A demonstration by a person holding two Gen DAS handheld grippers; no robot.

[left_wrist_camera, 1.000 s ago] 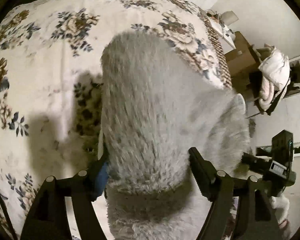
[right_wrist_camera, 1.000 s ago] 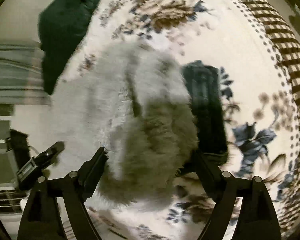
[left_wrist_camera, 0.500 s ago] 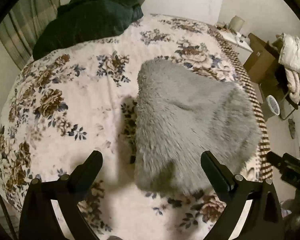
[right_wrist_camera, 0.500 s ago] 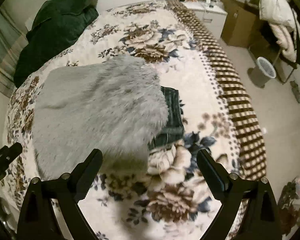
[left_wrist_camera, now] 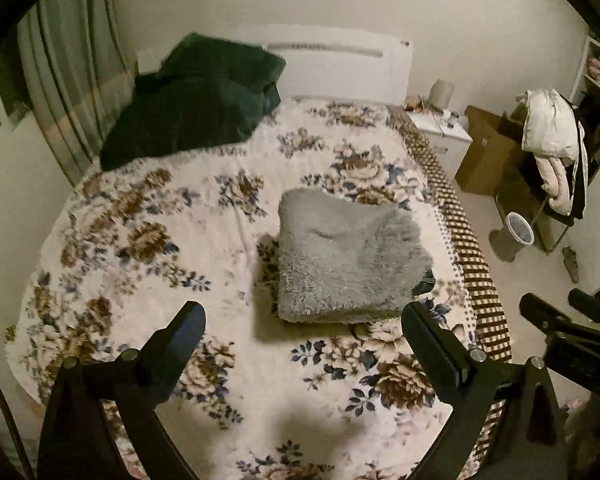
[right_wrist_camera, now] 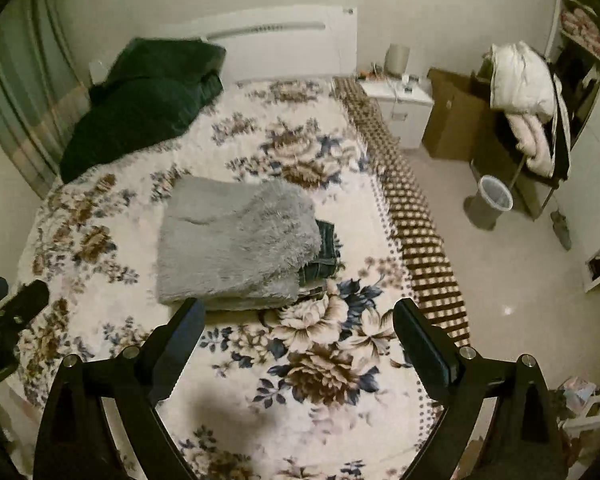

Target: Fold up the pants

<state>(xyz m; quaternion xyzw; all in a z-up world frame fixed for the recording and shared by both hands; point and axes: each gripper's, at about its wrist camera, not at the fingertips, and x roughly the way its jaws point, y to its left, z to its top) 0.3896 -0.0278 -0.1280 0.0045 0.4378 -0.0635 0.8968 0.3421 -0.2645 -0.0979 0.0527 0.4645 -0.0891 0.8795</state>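
Note:
The grey fluffy pants (left_wrist_camera: 340, 256) (right_wrist_camera: 236, 248) lie folded in a thick rectangle on the floral bedspread (left_wrist_camera: 140, 240) (right_wrist_camera: 324, 368). A folded dark denim garment (right_wrist_camera: 324, 252) sticks out from under their right edge. My left gripper (left_wrist_camera: 302, 312) hangs high above the bed's near end, open, with nothing between its fingers. My right gripper (right_wrist_camera: 298, 306) is just as high and open, also empty. Each gripper shows at the edge of the other's view: the right gripper (left_wrist_camera: 560, 320) and the left gripper (right_wrist_camera: 12, 308). Neither touches the pants.
Dark green bedding (left_wrist_camera: 196, 96) is piled at the white headboard (left_wrist_camera: 340, 64). Right of the bed stand a white nightstand (right_wrist_camera: 400, 108), a cardboard box (right_wrist_camera: 452, 120), a chair with a white jacket (right_wrist_camera: 520, 96) and a waste bin (right_wrist_camera: 492, 204). Curtains (left_wrist_camera: 68, 72) hang at the left.
Both grippers let go of the grey pants, opened wider and rose up and back from the bed. The pants now lie folded on the bedspread, far below.

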